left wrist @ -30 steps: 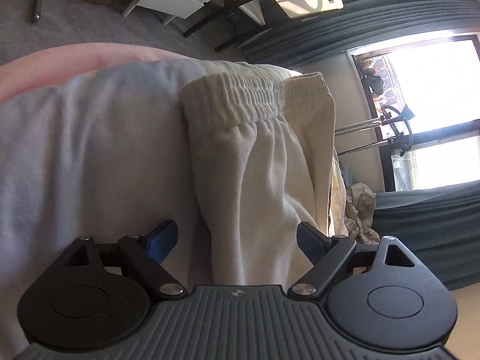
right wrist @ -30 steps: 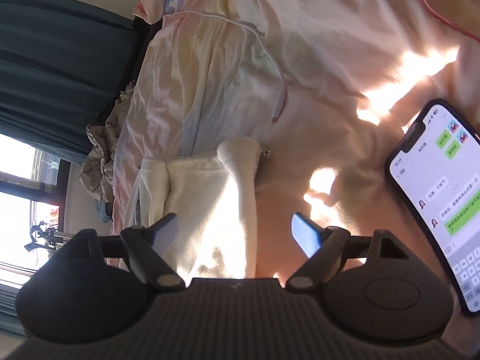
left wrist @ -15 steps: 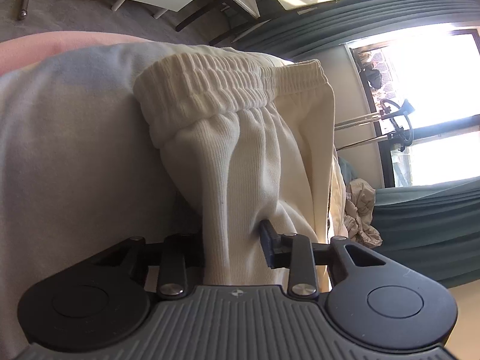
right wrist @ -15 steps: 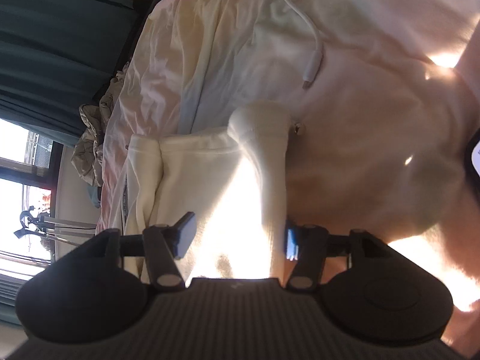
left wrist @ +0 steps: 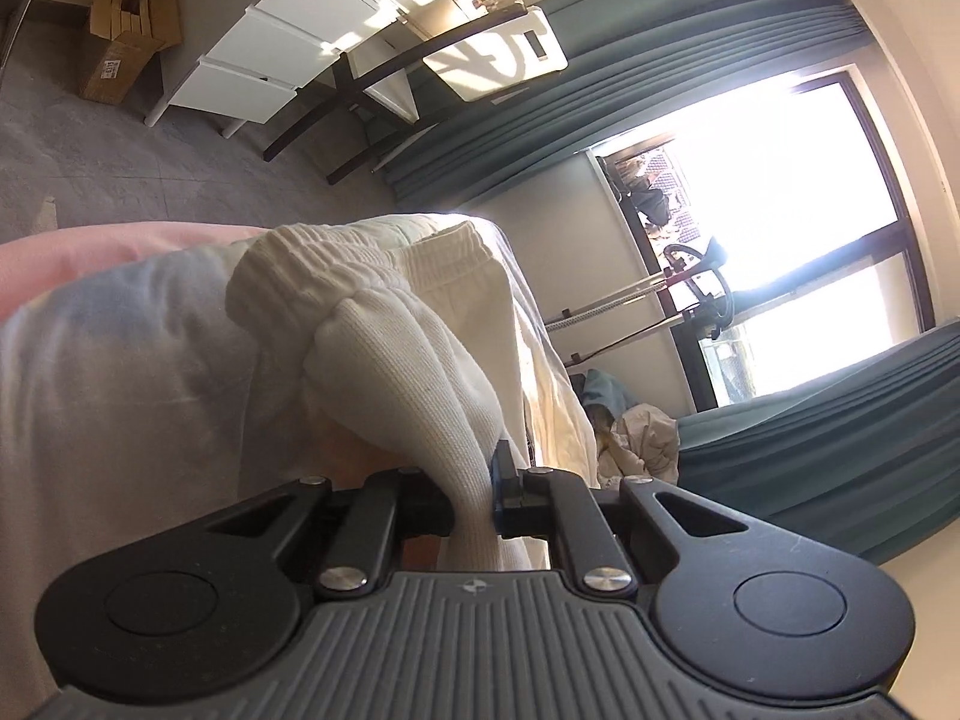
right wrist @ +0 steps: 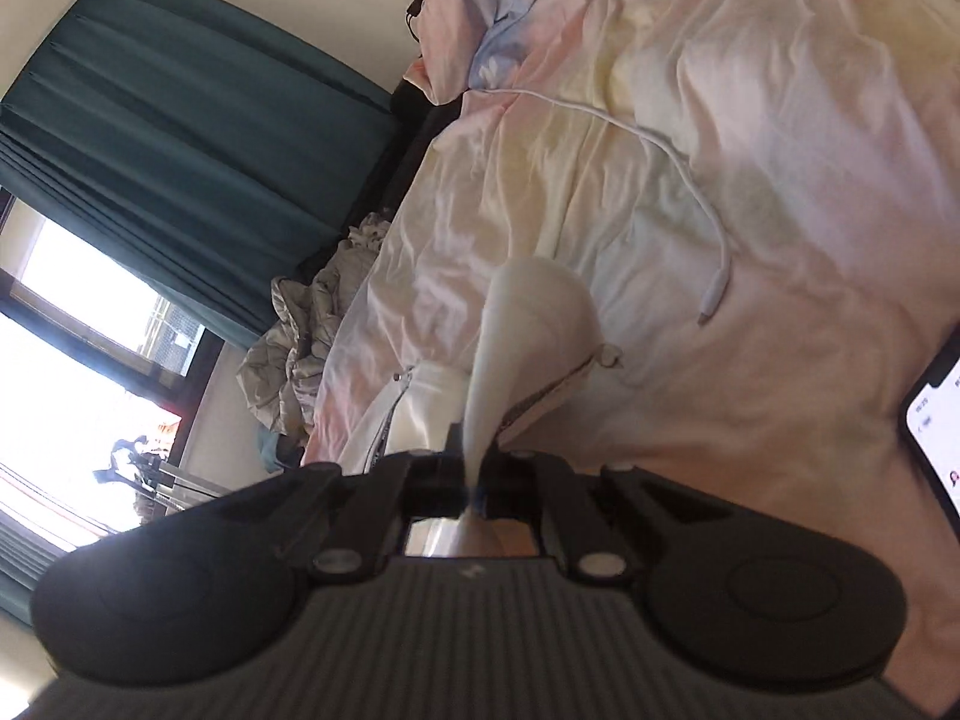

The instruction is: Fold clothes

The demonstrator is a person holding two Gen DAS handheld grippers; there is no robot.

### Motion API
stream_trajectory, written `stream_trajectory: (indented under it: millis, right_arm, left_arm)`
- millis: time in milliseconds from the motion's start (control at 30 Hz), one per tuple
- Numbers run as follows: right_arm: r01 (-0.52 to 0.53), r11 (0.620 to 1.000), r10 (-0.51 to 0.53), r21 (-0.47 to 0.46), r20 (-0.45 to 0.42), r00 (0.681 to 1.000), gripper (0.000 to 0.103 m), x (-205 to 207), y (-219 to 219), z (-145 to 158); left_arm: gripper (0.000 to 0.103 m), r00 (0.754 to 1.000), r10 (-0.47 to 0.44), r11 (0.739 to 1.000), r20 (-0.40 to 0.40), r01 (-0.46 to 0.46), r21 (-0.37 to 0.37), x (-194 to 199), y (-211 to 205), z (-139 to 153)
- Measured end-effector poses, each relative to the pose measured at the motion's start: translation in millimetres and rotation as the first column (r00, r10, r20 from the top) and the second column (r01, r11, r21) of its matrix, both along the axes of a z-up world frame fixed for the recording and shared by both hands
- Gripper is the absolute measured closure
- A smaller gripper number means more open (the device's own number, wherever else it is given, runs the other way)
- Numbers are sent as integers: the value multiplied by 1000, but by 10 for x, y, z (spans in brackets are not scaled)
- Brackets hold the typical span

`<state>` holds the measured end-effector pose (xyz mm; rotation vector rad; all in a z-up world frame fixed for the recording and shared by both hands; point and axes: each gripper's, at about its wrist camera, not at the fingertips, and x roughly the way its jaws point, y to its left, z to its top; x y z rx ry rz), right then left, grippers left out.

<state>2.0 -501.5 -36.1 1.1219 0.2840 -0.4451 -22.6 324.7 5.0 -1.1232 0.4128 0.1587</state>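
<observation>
Nearest: cream fabric is being pinched by the left gripper (left wrist: 477,495), its jaws having just been closing onto a bunched fold of the cream trousers (left wrist: 414,372). The same garment is being clamped by the right gripper (right wrist: 474,480), jaws just closed tight on a thin drawn-up ridge. Step judged: both ends gripped, lift beginning for a fold. The next move is judged to call for both ends being carried together, evenly, onto the rest. Beyond, the ribbed knit and gathered elastic waistband (left wrist: 312,258) are lying on the bed's crumpled pastel sheet (right wrist: 750,138). Farther off: white cable (right wrist: 690,174), phone (right wrist: 936,420), teal curtains (left wrist: 690,90).
</observation>
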Motion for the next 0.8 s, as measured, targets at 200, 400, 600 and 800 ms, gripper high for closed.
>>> stream_trajectory:
  millis: [200, 400, 600, 800]
  right_arm:
    - [-30, 999, 30, -45, 1, 1000, 100, 373, -69, 243]
    - [-65, 989, 74, -133, 63, 995, 100, 1165, -71, 636]
    - [-109, 958, 113, -265, 0, 994, 100, 2402, -48, 824]
    - [-150, 938, 122, -312, -106, 987, 100, 3585, -44, 339]
  left_arm:
    - [91, 1000, -3, 999, 29, 2, 53, 465, -103, 396]
    - [91, 997, -29, 992, 69, 19, 128, 1312, -147, 734]
    - [91, 999, -34, 983, 42, 26, 179, 2455, -224, 611]
    - [90, 998, -31, 968, -63, 46, 247, 3603, -346, 105]
